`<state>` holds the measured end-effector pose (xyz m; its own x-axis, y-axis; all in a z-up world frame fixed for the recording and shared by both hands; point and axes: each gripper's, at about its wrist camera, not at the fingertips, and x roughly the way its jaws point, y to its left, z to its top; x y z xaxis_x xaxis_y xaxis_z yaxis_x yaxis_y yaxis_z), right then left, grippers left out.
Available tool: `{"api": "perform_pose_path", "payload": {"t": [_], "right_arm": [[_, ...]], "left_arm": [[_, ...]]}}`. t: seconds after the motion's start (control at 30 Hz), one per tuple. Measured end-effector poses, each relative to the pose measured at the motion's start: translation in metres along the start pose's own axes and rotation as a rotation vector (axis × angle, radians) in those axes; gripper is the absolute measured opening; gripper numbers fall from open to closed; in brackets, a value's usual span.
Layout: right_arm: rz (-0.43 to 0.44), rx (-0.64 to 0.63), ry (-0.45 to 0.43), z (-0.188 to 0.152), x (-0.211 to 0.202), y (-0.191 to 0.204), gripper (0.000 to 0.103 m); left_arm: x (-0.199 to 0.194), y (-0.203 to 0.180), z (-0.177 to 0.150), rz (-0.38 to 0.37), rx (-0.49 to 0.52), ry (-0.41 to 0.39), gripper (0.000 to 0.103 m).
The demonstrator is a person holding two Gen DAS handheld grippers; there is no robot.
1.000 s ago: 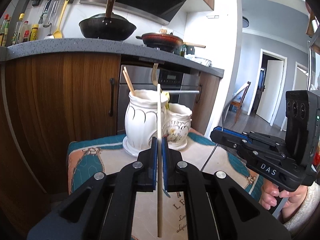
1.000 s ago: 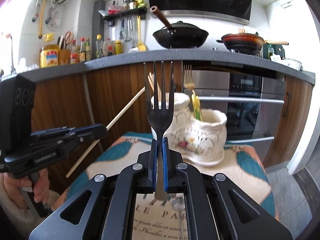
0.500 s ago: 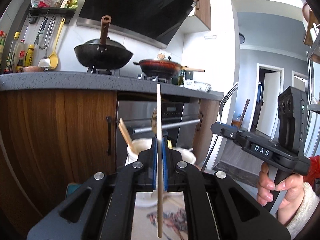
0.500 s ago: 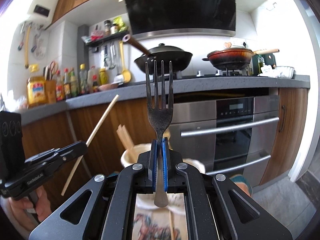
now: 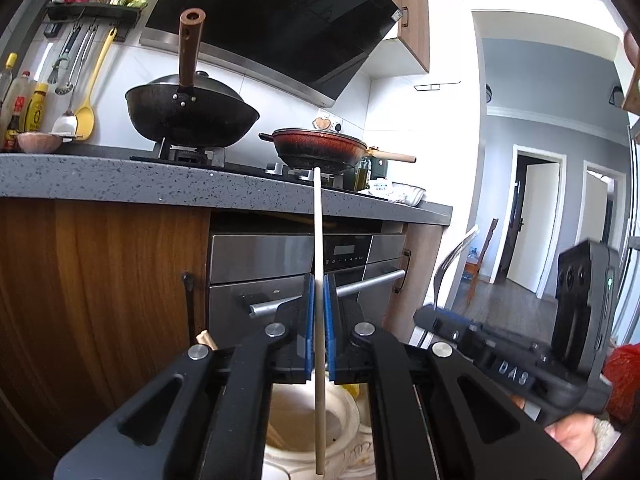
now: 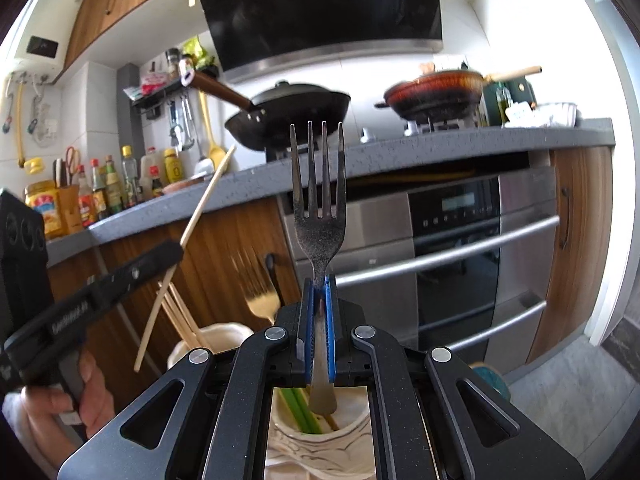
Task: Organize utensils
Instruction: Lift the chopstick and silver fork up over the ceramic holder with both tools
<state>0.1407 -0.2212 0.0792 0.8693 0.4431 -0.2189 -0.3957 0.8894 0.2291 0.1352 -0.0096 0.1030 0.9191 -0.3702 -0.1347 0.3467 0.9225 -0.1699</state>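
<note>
**Chopstick in one gripper, fork in the other, both lined up over the holders**

Left gripper (image 5: 318, 328) is clenched on a single pale wooden chopstick (image 5: 318, 240), held upright, its lower end hanging right over the mouth of the taller cream ceramic holder (image 5: 348, 416), which already has a few chopsticks in it. Right gripper (image 6: 319, 332) is clamped on the neck of a dark metal four-tine fork (image 6: 319, 216), tines up, handle end dangling over the shorter cream floral ceramic holder (image 6: 352, 440) with green sticks (image 6: 302, 408) inside.

My plan for doing this well: keep both pieces vertical, go straight down until each end is well inside its rim, then let go. I wouldn't release high, since either one could bounce off the rim.

Stuff to watch: the two holders sit just beside each other, so my grippers are near each other and could bump. A gold fork (image 6: 262, 304) sticks up by the chopstick holder, and the sticks already inside could deflect whatever I drop in. The steel oven (image 6: 480, 240) and grey speckled counter (image 5: 120, 178) with a black wok (image 5: 192, 116) are behind, well out of the way.
</note>
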Motion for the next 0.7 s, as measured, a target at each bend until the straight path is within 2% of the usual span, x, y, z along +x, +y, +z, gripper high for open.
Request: {"api": "perform_pose_path", "payload": {"t": [0.33, 0.47, 0.7], "right_arm": [[-0.009, 0.001, 0.07, -0.017, 0.017, -0.008, 0.006], [-0.011, -0.008, 0.09, -0.022, 0.019, -0.007, 0.006], [-0.014, -0.016, 0.118, -0.028, 0.023, -0.006, 0.006]], "left_arm": [[0.021, 0.007, -0.022, -0.013, -0.021, 0.01, 0.004], [0.01, 0.002, -0.033, 0.008, 0.023, 0.01, 0.004], [-0.014, 0.004, -0.042, 0.066, 0.045, 0.019, 0.007]]}}
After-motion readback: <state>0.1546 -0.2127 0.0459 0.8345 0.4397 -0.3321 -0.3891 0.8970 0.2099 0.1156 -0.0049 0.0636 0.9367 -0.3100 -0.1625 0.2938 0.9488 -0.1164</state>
